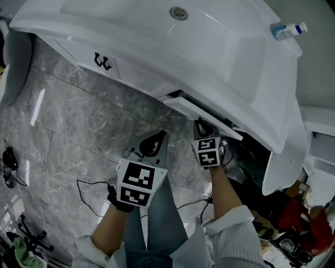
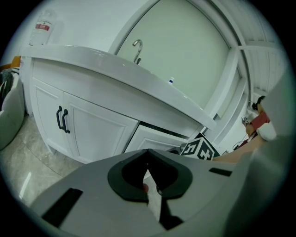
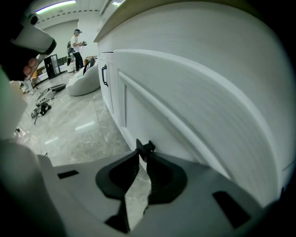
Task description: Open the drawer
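1. The drawer [image 1: 201, 114] is straight ahead of my right claw [image 1: 201, 127], tucked under the overhang of the white sink [image 1: 157, 36]. Its front stands a little out from the cabinet, with a dark gap behind its top edge.
2. In the right gripper view the drawer's small black handle [image 3: 144, 149] sits right at my fingertips. The jaws are drawn nearly together and pinch it, with nothing else between them.
3. My right forearm [image 1: 226, 191] reaches forward out of a striped sleeve. The claw tips steeply down at the drawer front, and its marker cube [image 1: 208, 152] faces up at me.
4. My left claw [image 1: 158, 136] hangs just to the left of the right one, short of the cabinet and touching nothing. Its jaws are closed tip to tip and empty.
5. My left hand [image 1: 119, 201], in a black glove, holds that claw tilted gently downward, pointing at the cabinet.
6. Further left of it are the cabinet doors with their black pulls [image 1: 103, 62]. Above both claws lies the drain [image 1: 178, 13], and off to the right a bottle [image 1: 288, 30] lies on the rim.
7. Below both claws is grey marble floor [image 1: 73, 120], with a thin black cable [image 1: 89, 191] on it.
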Demonstrator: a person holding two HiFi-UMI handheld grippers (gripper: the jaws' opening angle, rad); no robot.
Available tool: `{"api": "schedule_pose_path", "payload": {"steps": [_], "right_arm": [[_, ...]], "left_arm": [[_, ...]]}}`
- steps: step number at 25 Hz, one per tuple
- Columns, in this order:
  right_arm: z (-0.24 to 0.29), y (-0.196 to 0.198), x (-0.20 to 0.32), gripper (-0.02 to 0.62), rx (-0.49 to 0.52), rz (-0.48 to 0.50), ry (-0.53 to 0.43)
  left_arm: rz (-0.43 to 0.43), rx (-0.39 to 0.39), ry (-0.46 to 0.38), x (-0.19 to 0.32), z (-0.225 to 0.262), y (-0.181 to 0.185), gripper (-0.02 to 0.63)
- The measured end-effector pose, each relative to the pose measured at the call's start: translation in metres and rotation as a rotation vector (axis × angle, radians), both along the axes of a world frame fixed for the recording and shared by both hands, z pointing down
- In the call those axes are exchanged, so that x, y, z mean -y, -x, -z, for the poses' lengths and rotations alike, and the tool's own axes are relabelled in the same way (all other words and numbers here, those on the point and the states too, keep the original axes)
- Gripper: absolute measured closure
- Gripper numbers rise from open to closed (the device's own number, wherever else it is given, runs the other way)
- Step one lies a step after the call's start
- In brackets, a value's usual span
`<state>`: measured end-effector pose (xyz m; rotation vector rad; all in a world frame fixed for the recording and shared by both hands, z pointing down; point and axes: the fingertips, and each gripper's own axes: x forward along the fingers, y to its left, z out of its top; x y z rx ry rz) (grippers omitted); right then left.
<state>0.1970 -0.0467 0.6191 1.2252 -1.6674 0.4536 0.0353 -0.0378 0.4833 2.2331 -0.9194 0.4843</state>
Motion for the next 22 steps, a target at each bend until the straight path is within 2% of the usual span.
{"api": "schedule_pose_path", "payload": {"steps": [22], "right_arm": [[-0.003, 0.023, -0.041, 0.552, 0.049, 0.021, -0.013]], "left_arm": [[-0.024, 0.014, -0.007, -0.020, 0.003, -0.005, 0.592]]}}
